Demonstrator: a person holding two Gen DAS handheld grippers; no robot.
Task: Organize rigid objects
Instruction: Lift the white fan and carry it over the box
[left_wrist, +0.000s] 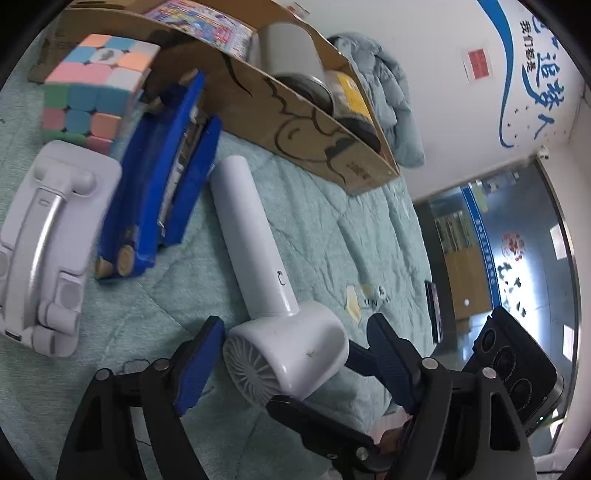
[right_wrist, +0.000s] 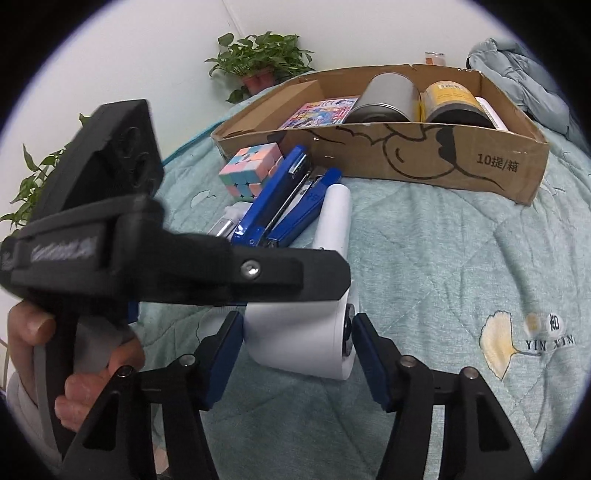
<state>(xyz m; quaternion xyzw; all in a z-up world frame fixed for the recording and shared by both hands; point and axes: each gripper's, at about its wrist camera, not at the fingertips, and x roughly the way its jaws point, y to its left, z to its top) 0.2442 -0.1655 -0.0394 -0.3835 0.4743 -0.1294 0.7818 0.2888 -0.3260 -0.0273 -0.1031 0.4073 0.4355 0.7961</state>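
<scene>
The white handheld fan (left_wrist: 284, 343) lies on the green quilt (left_wrist: 325, 221), handle toward the cardboard box (left_wrist: 295, 122) at 12 o'clock. Its head is straddled by both the left gripper (left_wrist: 291, 354) and the right gripper (right_wrist: 295, 343), jaws spread, nothing clamped. If both are closed together, the smooth rounded head could be squeezed out sideways, or the grippers knocked together. The stapler (left_wrist: 162, 184) at 11 o'clock could be nudged.

White wall (right_wrist: 147, 44), potted plant (right_wrist: 258, 59), teal quilted bedspread (right_wrist: 443, 258), glass partition (left_wrist: 517, 240)
</scene>
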